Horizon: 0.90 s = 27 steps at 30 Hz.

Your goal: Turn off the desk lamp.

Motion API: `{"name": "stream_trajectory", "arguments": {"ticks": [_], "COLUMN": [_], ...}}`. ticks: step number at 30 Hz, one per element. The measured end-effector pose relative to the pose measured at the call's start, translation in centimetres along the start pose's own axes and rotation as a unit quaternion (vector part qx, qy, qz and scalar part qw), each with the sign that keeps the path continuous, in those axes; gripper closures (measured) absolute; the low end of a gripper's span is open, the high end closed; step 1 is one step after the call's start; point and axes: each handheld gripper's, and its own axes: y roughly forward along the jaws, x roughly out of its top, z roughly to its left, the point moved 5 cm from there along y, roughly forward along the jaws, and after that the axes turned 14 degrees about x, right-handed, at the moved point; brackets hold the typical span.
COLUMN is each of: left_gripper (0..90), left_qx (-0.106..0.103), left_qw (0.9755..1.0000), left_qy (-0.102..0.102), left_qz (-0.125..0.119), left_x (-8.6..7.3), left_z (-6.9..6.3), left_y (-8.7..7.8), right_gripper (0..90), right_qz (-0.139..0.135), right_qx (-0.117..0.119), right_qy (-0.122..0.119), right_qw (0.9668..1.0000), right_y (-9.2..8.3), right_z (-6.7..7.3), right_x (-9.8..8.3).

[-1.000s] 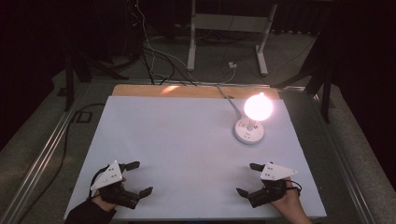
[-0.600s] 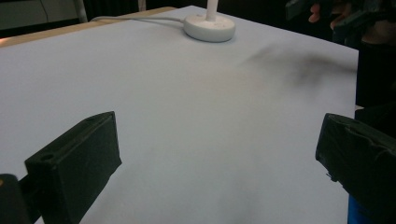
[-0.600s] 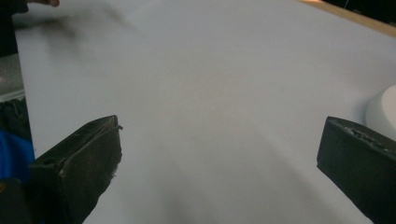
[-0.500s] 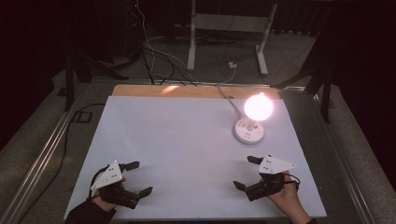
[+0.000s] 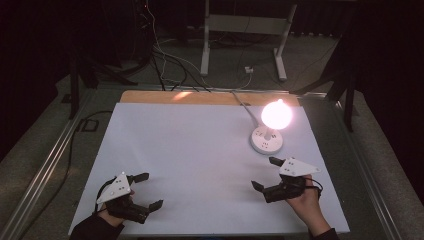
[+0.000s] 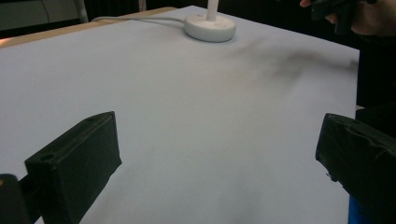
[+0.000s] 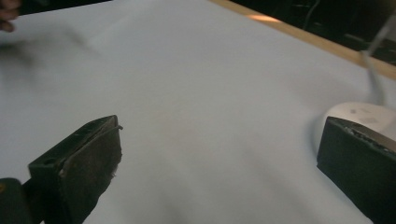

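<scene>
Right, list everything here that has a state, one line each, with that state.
lamp: switched on, bulb glowing, standing upright on its round white base.
left gripper: open, jaws wide apart, holding nothing.
right gripper: open, jaws wide apart, holding nothing, close to the lamp's base.
lamp cable: attached at the base, running off the table's far edge.

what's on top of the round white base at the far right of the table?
A lit bulb on a short stem rises from the white base; small marks show on the base's top, too small to identify. The bulb's glare hides its fitting.
</scene>
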Motion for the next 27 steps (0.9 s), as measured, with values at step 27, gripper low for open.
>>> {"name": "stream_trajectory", "arguments": {"ticks": [27], "left_gripper": [0.5], "left_qx": [-0.002], "left_qw": [1.0], "left_qy": [0.001], "left_qz": [0.002], "left_x": [0.0], "left_z": [-0.1], "left_y": [0.0], "right_gripper": [0.0], "right_qz": [-0.019], "right_qx": [-0.132], "right_qy": [0.076], "right_qw": [0.9881], "right_y": [-0.6], "right_z": [-6.5], "right_x": [0.4]}}
